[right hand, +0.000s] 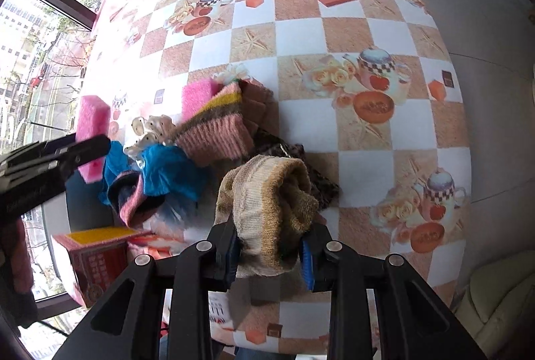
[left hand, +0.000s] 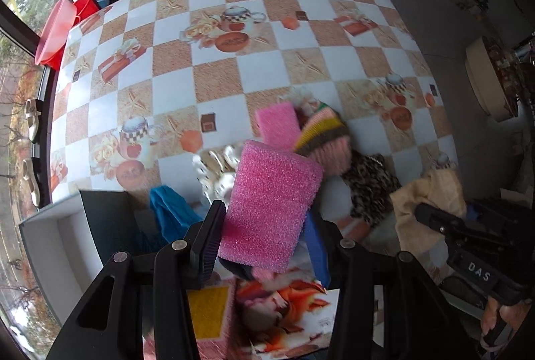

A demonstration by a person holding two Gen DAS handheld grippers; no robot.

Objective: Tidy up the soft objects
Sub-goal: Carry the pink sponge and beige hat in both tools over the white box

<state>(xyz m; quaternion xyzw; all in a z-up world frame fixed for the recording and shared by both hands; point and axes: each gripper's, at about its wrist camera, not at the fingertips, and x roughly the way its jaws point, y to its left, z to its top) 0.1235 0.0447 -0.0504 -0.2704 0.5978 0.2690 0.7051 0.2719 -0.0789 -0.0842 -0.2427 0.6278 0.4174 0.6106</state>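
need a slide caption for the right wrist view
Right gripper clamps a beige knitted sock above the checkered tablecloth.

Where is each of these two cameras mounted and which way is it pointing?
Left wrist: on the left hand-held gripper, looking down at the checkered table; its fingers clamp a pink sponge; the right hand-held gripper shows at the right edge.
Right wrist: on the right hand-held gripper, looking down; its fingers clamp a beige knit sock.
Shared: the table, sponge, striped knit hat.
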